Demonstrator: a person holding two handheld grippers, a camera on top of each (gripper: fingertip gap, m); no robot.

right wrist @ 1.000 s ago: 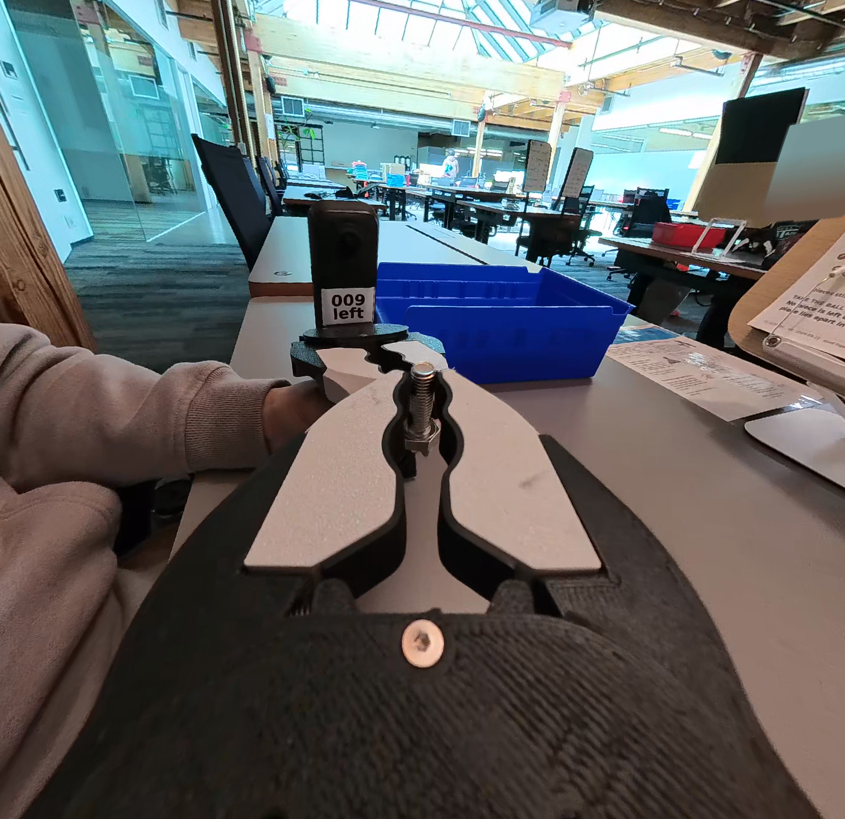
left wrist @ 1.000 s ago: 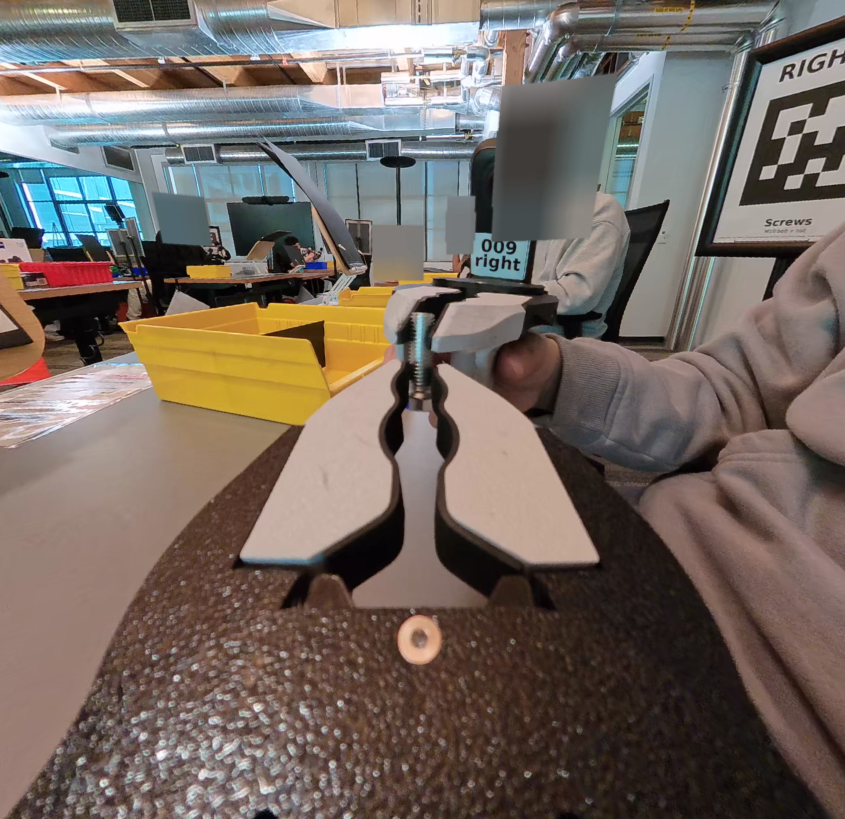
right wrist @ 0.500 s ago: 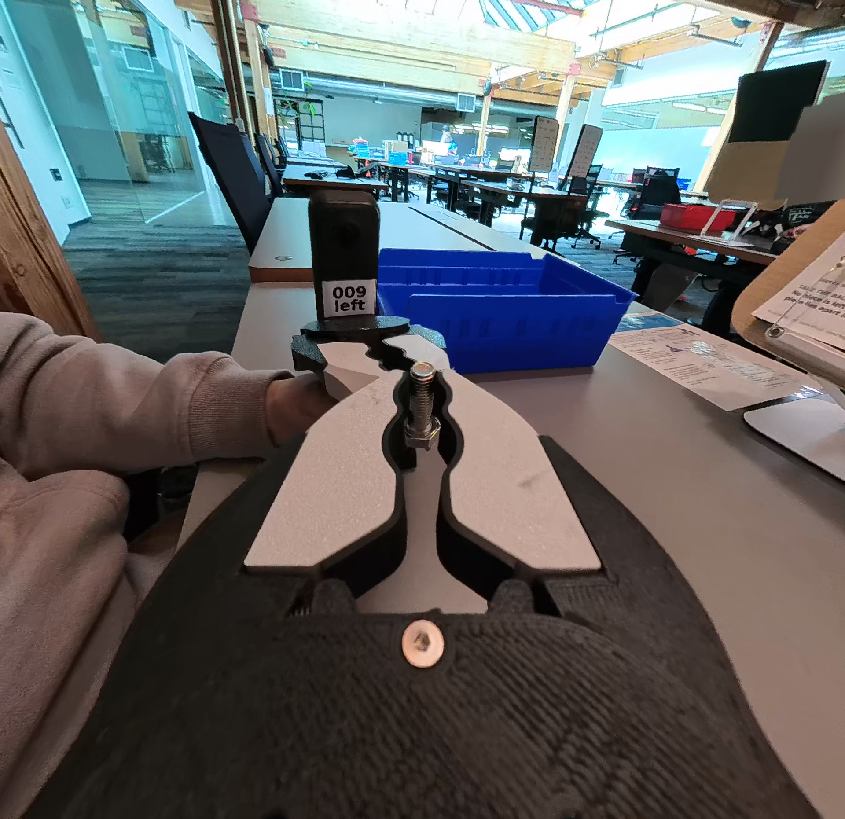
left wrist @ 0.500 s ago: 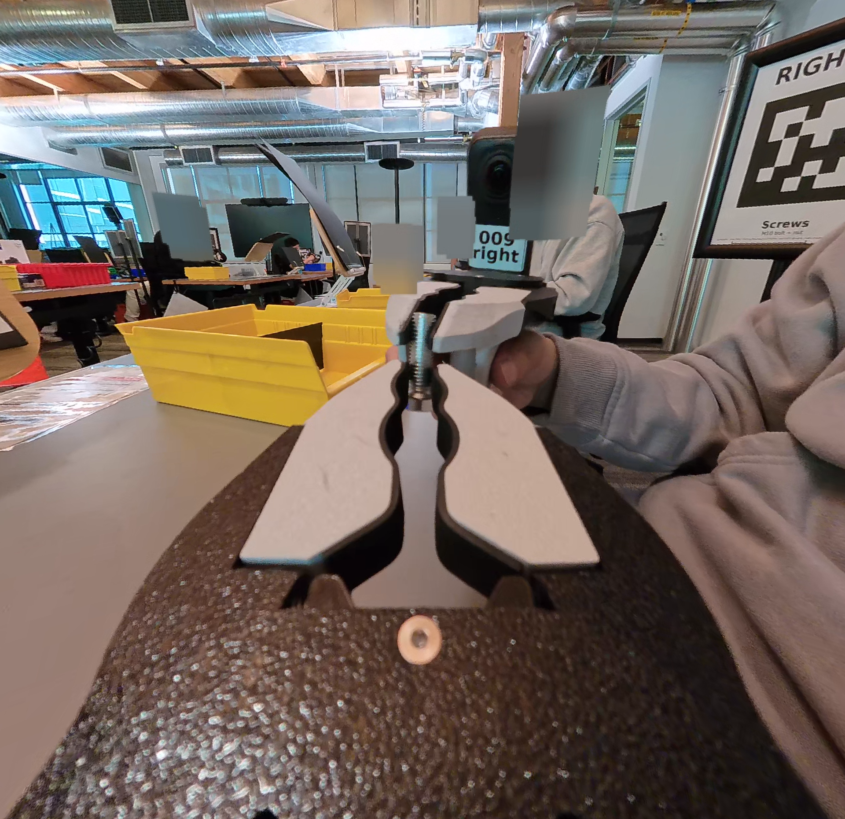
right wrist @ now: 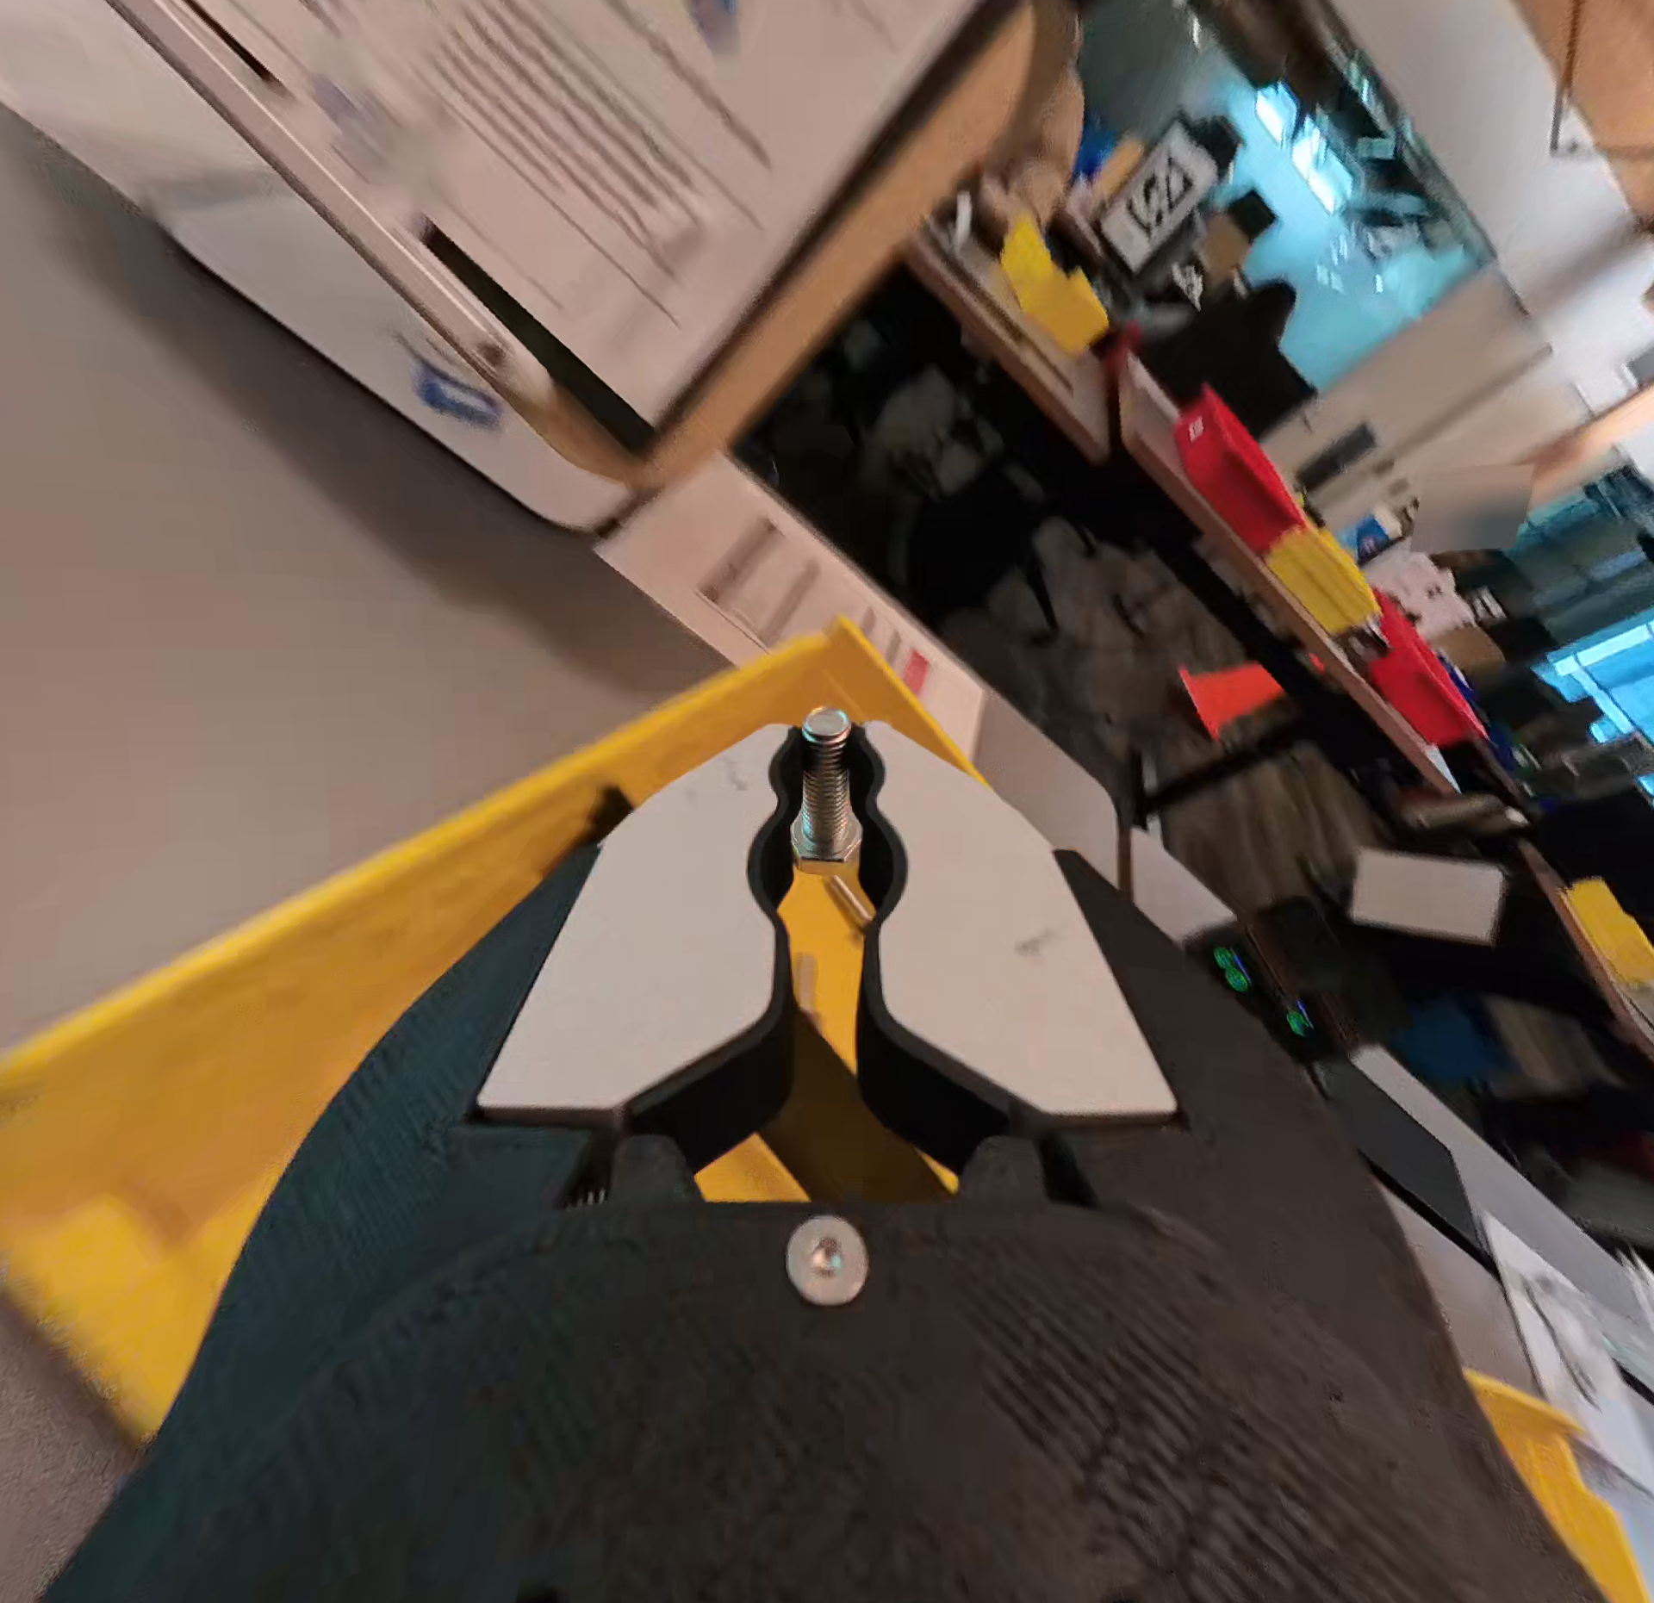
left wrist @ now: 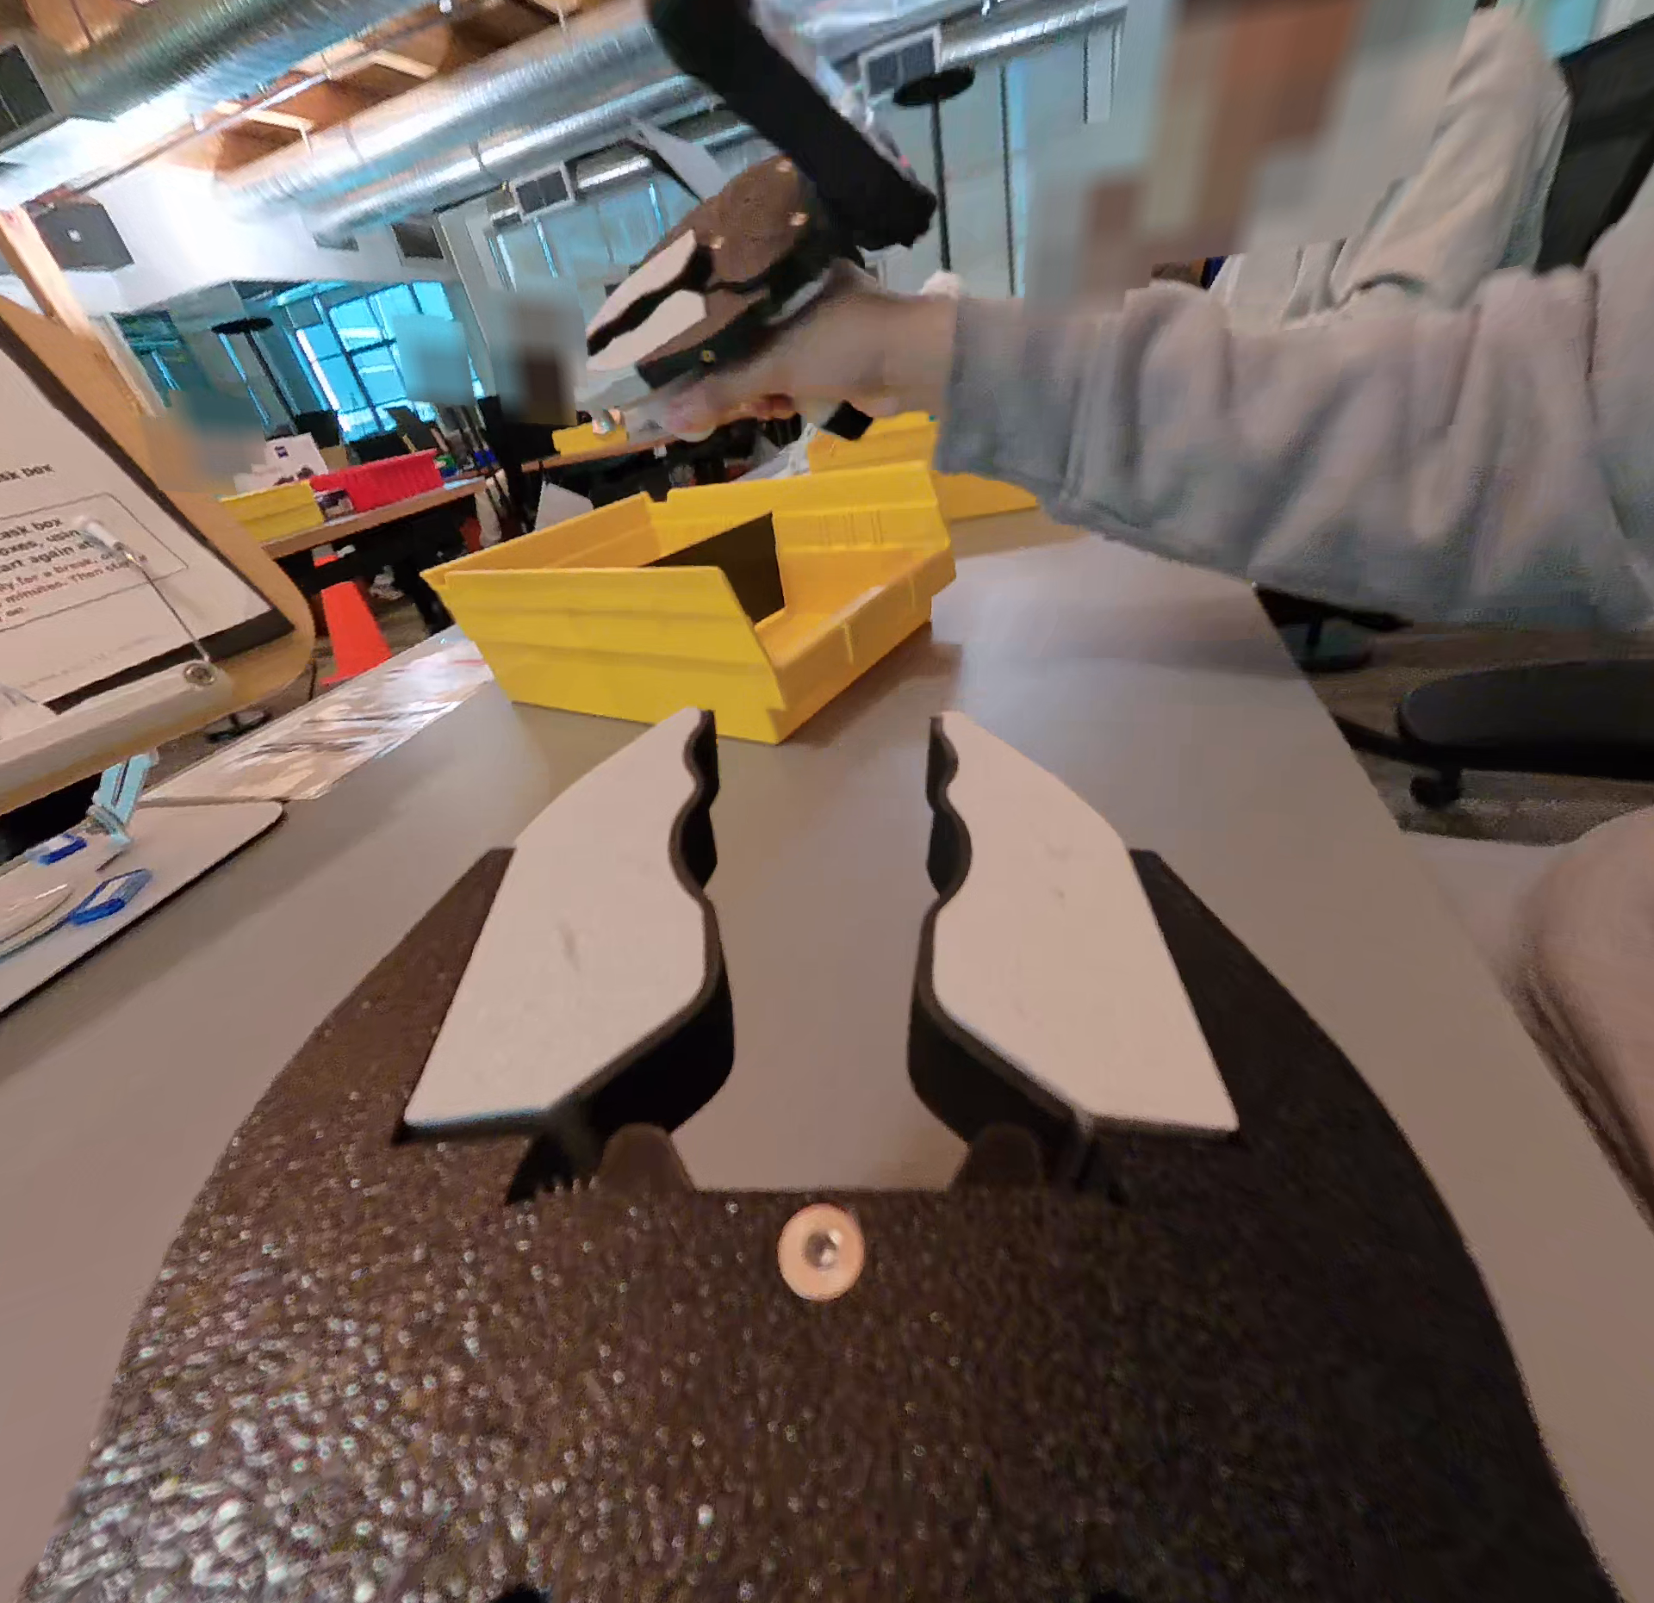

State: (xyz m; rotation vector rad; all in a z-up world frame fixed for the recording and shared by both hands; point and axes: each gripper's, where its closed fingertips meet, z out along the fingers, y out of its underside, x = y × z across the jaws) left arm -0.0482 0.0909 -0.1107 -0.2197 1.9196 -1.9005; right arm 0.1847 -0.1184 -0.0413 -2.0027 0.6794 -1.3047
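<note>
The right hand-held gripper (right wrist: pixel 828 737) clamps a threaded steel bolt with nut (right wrist: pixel 825 808) above the yellow plastic bin (right wrist: pixel 268 1023); the left hand-held gripper (left wrist: pixel 819 737) gapes empty over the grey table (left wrist: pixel 1119 665), that bin just ahead

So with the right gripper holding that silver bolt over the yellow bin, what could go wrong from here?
1. The right gripper pinches the silver threaded bolt with a hex nut only on its shaft near the fingertips, so it might slip or twist out.
2. It is tilted above a corner of the yellow plastic bin, so a dropped bolt could land on the grey table instead.
3. The open, empty left gripper is low over the table and could not catch it.
</note>
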